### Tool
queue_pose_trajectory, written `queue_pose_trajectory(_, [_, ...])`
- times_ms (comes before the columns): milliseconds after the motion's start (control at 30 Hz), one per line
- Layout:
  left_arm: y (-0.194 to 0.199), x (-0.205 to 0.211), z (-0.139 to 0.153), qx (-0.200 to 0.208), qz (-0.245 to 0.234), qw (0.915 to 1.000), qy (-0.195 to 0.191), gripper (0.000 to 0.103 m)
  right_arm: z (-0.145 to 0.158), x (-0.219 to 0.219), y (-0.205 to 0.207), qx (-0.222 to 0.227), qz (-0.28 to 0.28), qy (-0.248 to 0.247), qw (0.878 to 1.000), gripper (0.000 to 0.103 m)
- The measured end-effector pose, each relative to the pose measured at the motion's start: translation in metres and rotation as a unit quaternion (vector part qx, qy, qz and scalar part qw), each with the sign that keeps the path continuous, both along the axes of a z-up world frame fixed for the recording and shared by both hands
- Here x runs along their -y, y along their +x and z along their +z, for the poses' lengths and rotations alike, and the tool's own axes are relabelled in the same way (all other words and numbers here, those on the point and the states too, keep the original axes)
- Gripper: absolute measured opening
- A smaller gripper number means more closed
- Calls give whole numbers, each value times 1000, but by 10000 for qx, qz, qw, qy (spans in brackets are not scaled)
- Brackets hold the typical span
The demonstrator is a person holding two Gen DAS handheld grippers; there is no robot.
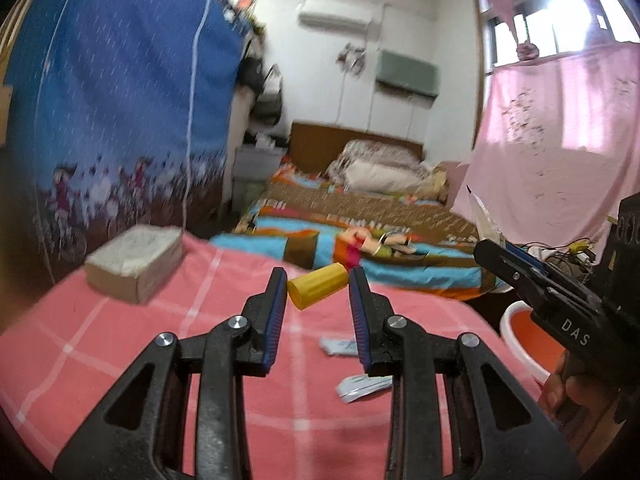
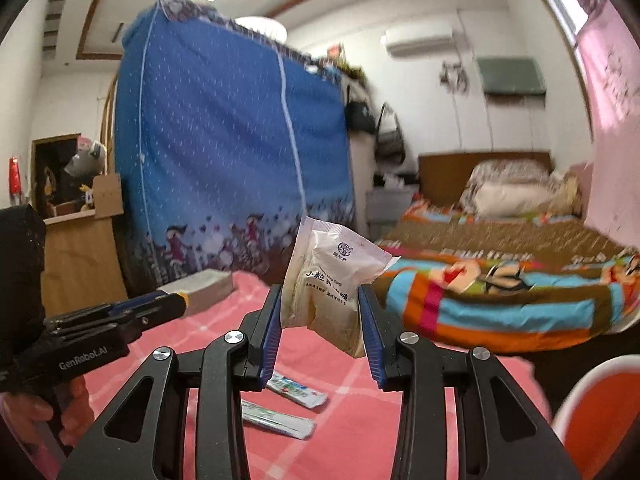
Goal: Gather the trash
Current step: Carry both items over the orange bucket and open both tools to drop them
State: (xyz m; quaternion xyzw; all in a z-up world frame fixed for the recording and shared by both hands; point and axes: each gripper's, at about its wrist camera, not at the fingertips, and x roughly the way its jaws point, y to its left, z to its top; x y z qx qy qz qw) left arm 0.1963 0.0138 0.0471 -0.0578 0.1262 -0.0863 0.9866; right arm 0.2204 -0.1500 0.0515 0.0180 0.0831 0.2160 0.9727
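In the left wrist view my left gripper (image 1: 317, 280) is shut on a small yellow plastic cup (image 1: 320, 290), which lies sideways between the fingertips above the pink checked cloth (image 1: 120, 344). My right gripper (image 2: 319, 290) is shut on a white printed packet (image 2: 328, 272) that stands up between its blue pads. From the left wrist view that packet (image 1: 484, 216) sticks up from the right gripper (image 1: 486, 250) at the right. Two flat wrappers (image 2: 296, 390) (image 2: 276, 420) lie on the cloth below the grippers. An orange bin with a white rim (image 2: 600, 412) stands low at the right.
A grey tissue box (image 1: 134, 258) sits on the cloth at the left. Behind it stands a blue fabric wardrobe (image 2: 224, 152). A bed with a colourful blanket (image 2: 500, 292) fills the far side, with pink curtains (image 1: 552, 140) on the right.
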Motion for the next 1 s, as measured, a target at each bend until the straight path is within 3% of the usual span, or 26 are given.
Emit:
queue_pose_trajectory(233, [-19, 42, 22, 716, -367, 9962, 334, 35, 20, 38, -31, 680, -487, 123, 9964, 35])
queue_pose_trajectory(533, [-22, 96, 45, 1023, -907, 9901, 330, 35, 33, 91, -59, 1009, -1091, 282, 9885, 35])
queue_pose_trajectory(800, [-27, 152, 45, 997, -1484, 9830, 426, 35, 26, 138, -80, 924, -1617, 300, 9820, 35])
queue_pose_trajectory(1000, [-21, 188, 36, 612, -1922, 9788, 365, 35, 14, 172, -90, 657, -2009, 371, 9767, 36])
